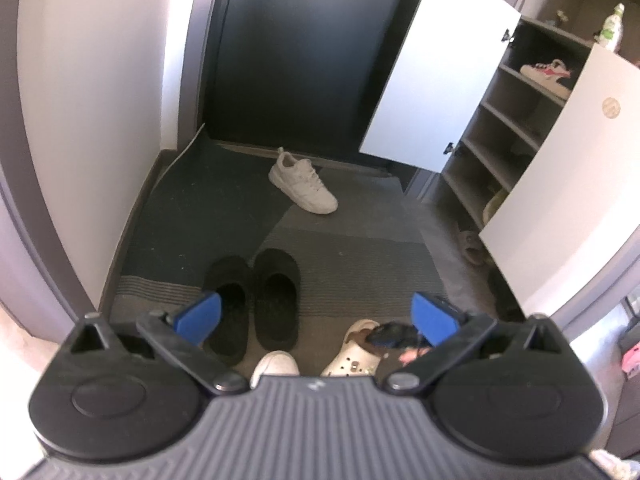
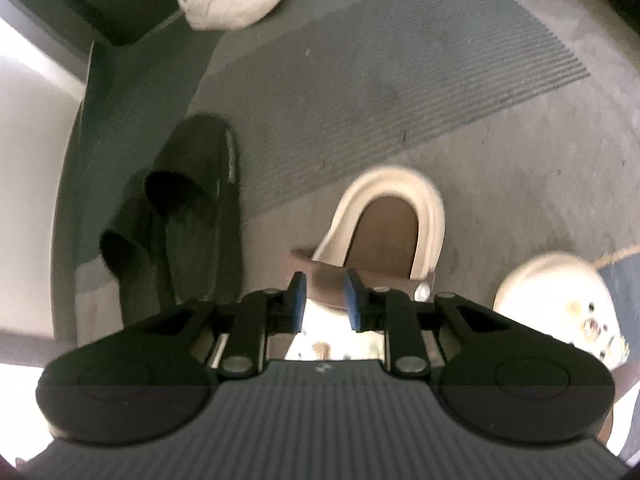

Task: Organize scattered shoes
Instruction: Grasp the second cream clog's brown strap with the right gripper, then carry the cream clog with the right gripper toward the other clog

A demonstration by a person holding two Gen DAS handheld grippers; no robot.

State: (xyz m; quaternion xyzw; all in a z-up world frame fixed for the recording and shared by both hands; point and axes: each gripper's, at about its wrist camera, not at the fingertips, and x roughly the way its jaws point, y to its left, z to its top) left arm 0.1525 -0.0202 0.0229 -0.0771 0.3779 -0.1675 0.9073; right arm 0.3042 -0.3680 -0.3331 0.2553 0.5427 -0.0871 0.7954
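- In the left wrist view, the left claw [image 1: 316,316] is seen spread wide with nothing between its blue pads, held above the floor mat [image 1: 352,264].
- A pair of black slippers [image 1: 256,300] is placed side by side on the mat at lower centre, just beyond the left pad.
- A white sneaker [image 1: 302,181] is seen alone at centre frame, near the dark door [image 1: 304,60].
- A shoe cabinet [image 1: 504,128] is shown at the right with its white doors swung out; a white and pink sneaker [image 1: 548,74] is set on an upper shelf.
- In the right wrist view, the right claw [image 2: 323,300] is clenched on the brown strap [image 2: 324,280] of a cream clog [image 2: 400,208] at centre frame.
- A second cream clog [image 2: 560,304] is seen at the right edge, near the first.
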